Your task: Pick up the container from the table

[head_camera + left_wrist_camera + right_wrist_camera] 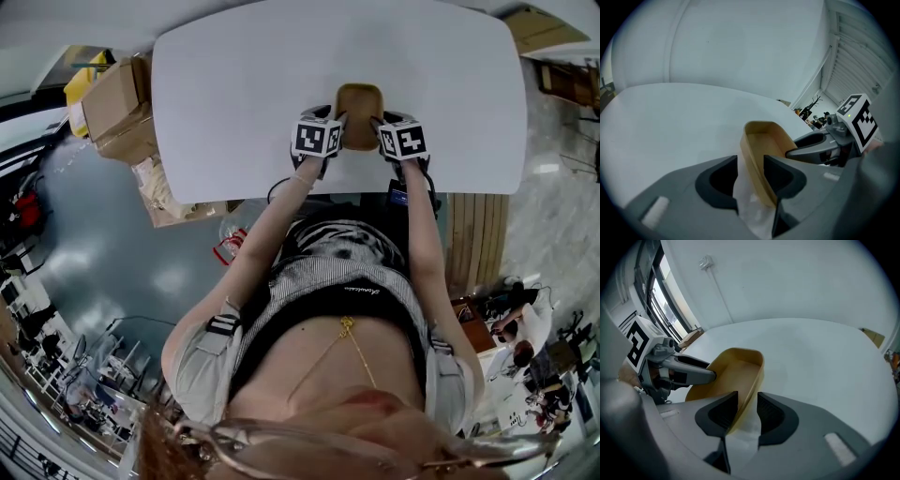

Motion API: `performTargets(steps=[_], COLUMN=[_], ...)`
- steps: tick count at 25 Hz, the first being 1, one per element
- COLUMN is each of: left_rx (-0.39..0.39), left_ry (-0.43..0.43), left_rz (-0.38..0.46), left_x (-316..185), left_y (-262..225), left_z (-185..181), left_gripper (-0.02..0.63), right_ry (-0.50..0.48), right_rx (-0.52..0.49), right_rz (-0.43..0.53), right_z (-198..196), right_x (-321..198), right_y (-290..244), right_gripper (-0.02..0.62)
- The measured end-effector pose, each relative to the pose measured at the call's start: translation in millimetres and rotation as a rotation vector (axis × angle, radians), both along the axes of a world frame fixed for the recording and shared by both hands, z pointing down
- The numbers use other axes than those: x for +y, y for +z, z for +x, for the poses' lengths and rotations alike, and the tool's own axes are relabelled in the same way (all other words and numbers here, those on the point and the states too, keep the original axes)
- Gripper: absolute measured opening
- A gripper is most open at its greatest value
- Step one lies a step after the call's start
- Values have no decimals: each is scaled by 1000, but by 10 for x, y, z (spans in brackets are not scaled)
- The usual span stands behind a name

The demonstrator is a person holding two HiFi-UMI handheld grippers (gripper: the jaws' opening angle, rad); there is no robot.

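A tan, empty, rounded container sits near the front edge of the white table, held from both sides. My left gripper is shut on its left wall; in the left gripper view the container's wall runs between the two jaws of my left gripper. My right gripper is shut on the right wall, and the right gripper view shows the container's rim pinched between the jaws of my right gripper. Whether the container touches the table I cannot tell.
Cardboard boxes stand on the floor left of the table. A wooden slatted panel lies at the right below the table edge. The person's body fills the lower head view.
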State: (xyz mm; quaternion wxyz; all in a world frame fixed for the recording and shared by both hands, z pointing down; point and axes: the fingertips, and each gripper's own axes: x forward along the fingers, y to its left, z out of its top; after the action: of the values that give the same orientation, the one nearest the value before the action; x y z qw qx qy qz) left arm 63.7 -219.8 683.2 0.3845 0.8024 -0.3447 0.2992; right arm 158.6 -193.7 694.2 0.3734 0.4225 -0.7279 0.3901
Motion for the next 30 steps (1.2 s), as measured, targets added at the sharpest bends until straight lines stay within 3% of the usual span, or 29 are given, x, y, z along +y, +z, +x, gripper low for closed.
performTargets(steps=[12,24,30], left_rx=[-43,-84,-97], left_ry=[19,-39,-35], left_rz=[-55,27,53], left_x=[70,52,56], left_y=[215,190,192], left_z=[44,12,19], left_gripper=[132,108,109], right_ry=[4,46,68], right_rx=[24,39,-39], right_rz=[-16,-4,-11], right_z=[-49,-32,-26], right_x=[-30,-39,-41], right_y=[113,165,189], right_gripper=[87,72,75])
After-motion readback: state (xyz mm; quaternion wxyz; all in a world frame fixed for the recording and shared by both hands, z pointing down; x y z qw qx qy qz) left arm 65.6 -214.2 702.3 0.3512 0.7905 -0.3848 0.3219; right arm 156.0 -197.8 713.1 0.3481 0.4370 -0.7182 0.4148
